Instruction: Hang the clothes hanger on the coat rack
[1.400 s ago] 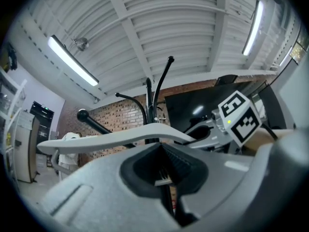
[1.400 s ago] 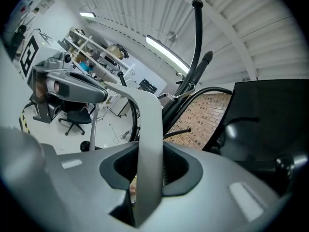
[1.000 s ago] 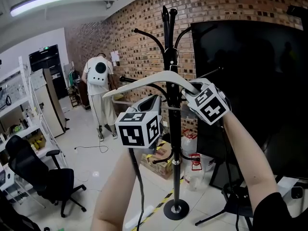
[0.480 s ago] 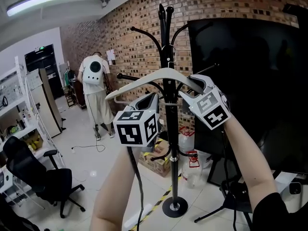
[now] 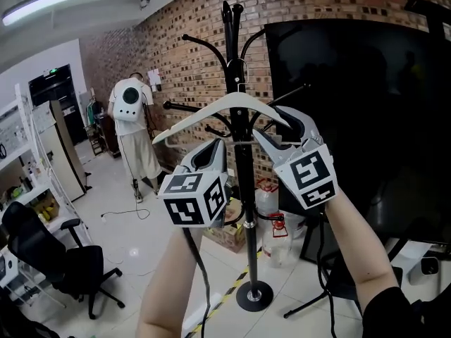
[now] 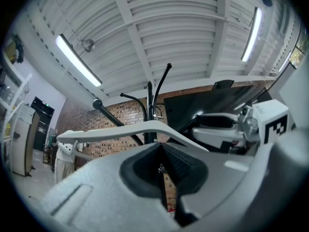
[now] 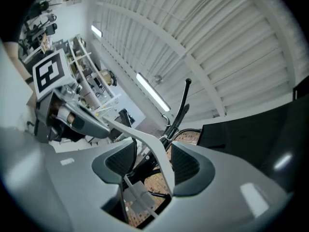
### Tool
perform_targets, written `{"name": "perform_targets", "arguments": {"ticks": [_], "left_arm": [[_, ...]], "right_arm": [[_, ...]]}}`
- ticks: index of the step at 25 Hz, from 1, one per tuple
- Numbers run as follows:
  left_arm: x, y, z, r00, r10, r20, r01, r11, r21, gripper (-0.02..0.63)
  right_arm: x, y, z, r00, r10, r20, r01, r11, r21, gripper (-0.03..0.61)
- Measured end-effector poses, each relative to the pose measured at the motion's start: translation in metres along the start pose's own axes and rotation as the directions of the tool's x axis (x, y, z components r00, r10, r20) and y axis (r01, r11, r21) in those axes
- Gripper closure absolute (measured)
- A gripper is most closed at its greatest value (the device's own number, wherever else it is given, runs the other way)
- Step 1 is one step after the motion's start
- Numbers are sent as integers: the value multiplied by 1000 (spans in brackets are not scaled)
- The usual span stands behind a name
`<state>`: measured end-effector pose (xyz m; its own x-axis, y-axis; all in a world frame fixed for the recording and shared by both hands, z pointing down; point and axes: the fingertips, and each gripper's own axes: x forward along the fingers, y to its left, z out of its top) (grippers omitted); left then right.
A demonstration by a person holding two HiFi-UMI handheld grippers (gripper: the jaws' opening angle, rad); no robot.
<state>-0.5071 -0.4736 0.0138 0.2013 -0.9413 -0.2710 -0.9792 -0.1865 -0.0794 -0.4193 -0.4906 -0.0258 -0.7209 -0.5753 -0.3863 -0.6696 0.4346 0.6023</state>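
Observation:
A white clothes hanger [image 5: 211,111] rests high on the black coat rack [image 5: 243,189], its wire hook up by the pole's branches. My right gripper [image 5: 278,129] is at the hanger's right arm. Its jaws are opening, and the hanger arm [image 7: 145,141] runs loosely between the spread pads without being pressed. My left gripper [image 5: 215,148] sits just under the hanger's left arm, left of the pole. In the left gripper view its jaws [image 6: 161,146] are closed together with nothing between them, and the hanger [image 6: 145,128] crosses just above the tips.
A large black screen [image 5: 366,118] stands right behind the rack. Bottles and a box [image 5: 264,210] crowd the rack's base, with tripod legs beside it. A person in white [image 5: 130,118] stands at the back left, and an office chair [image 5: 49,259] is at the near left.
The right gripper's jaws have spread off the hanger's right arm, and that hand has shifted and tilted upward. The left gripper stays about where it was under the hanger.

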Motion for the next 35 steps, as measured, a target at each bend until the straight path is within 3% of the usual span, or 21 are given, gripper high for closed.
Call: {"name": "perform_targets", "arguments": {"ticks": [4,7,9,12,19,24,29,35], "left_arm": [[-24,-9,6,997,14,77,-14,1000,-7,609],[-41,-26,5,990,4,140,-8,999,31,609],[-54,-41,1,985,-20,171,10,998,59,609],[-78,-60,-10,984,-33,173,24,998,57,609],[-131,-103,-71,988,-96,123,89,994,63,609],[-169,-103,-109,987,-31,158,19,997,77,609],[-204,-101,-178,1000,15,13,-14,1000,-15,609],[-211,-107,-226,993,35,-109,-42,997,-64,609]], "right_arm": [[-30,14,20,996,-21,86,16,998,66,362],[-52,32,25,991,-20,129,6,994,106,388],[-67,44,27,989,-30,142,20,997,71,420],[-92,70,21,994,-36,106,40,999,-29,470],[-144,138,-17,1000,10,23,-13,991,135,511],[-167,183,-56,995,73,-69,-65,991,120,530],[-204,212,-80,992,70,-104,-50,981,188,571],[-236,241,-122,974,98,-202,-28,947,321,572]]}}
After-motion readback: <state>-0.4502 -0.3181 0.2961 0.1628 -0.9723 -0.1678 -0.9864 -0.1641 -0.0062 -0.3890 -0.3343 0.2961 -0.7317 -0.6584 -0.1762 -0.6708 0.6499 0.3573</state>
